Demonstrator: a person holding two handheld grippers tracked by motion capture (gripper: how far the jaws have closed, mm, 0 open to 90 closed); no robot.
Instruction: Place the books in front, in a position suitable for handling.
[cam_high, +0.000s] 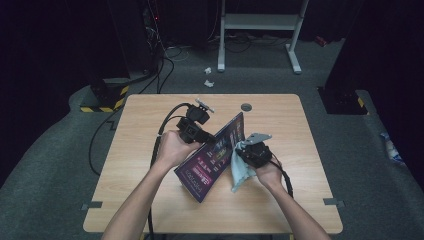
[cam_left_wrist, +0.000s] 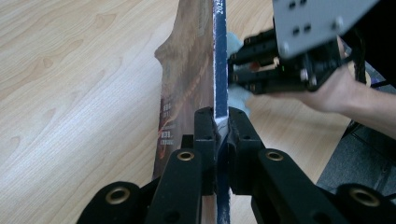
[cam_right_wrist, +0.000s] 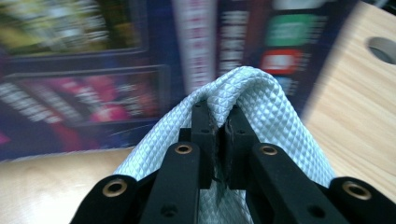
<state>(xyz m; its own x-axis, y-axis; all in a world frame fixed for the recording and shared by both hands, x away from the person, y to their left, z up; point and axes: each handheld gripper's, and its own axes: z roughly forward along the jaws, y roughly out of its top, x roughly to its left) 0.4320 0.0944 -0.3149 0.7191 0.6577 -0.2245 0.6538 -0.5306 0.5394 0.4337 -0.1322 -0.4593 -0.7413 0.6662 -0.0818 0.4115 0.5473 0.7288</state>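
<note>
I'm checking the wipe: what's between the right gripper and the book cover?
A pale blue cloth, pinched in the right gripper, sits between it and the book. The right gripper view shows this best.

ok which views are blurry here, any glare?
Right gripper view: the book cover is smeared, print unreadable; the cloth weave and the right gripper are sharp. Left gripper view: crisp. High view: soft, dark surroundings, no glare on the table.
</note>
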